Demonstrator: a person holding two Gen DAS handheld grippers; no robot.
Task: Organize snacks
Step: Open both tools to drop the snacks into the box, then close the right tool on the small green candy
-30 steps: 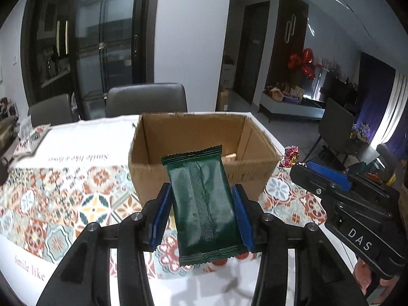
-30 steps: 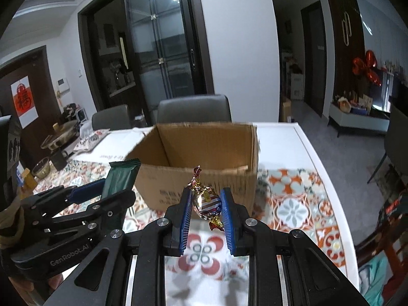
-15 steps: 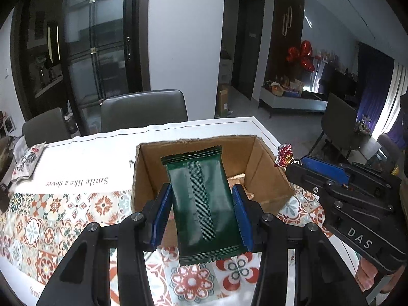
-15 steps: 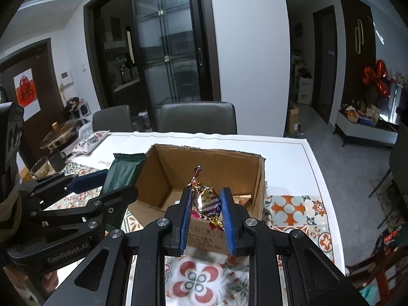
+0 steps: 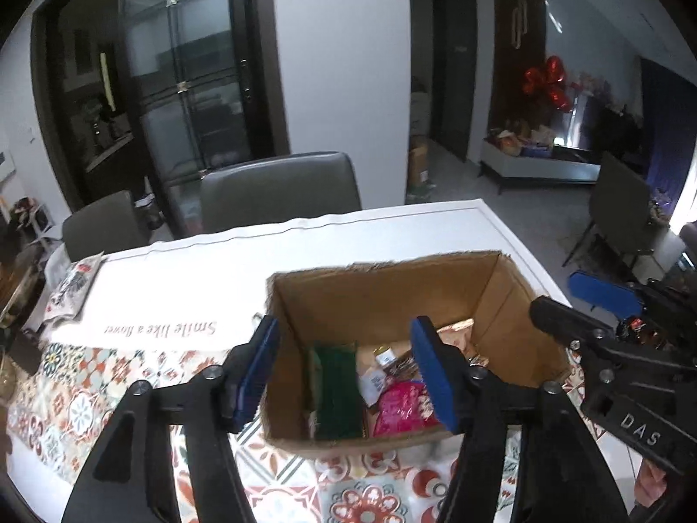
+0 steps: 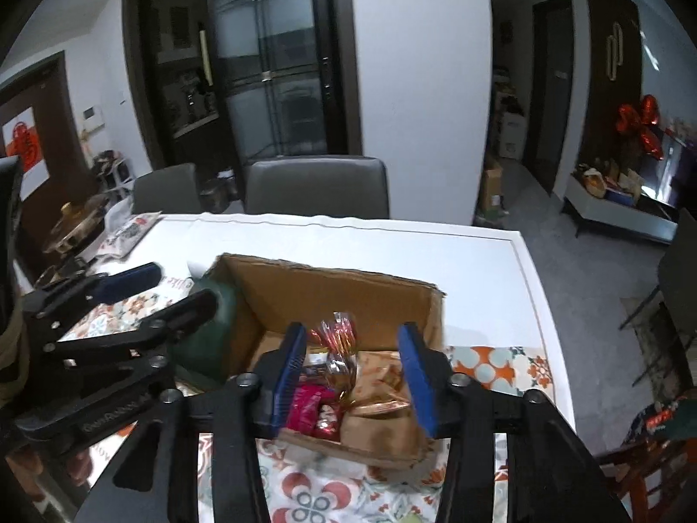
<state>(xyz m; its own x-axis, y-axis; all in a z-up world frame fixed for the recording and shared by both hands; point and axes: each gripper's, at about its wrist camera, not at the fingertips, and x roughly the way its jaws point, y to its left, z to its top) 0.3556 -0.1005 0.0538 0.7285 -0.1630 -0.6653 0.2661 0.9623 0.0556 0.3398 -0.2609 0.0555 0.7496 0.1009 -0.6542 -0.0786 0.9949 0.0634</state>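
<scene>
An open cardboard box (image 5: 379, 287) stands on the patterned tablecloth and holds several snacks. My left gripper (image 5: 346, 368) is open above the box's left part. The green snack packet (image 5: 337, 390) is free of the pads, blurred, inside the box. My right gripper (image 6: 350, 377) is open above the box (image 6: 340, 292). The foil-wrapped candy (image 6: 337, 348) is between the spread pads, blurred, touching neither. The green packet also shows in the right wrist view (image 6: 204, 331), below the left gripper (image 6: 130, 300). The right gripper shows at the right of the left wrist view (image 5: 610, 318).
A pink packet (image 5: 403, 405) and brown packets (image 6: 383, 388) lie in the box. Grey chairs (image 5: 279, 191) stand behind the table. A printed packet (image 5: 72, 283) lies at the table's far left. The table's white edge (image 6: 536, 287) runs along the right.
Both grippers moved forward over the box and opened. The green packet left the left gripper and dropped into the box. The candy left the right gripper's pads.
</scene>
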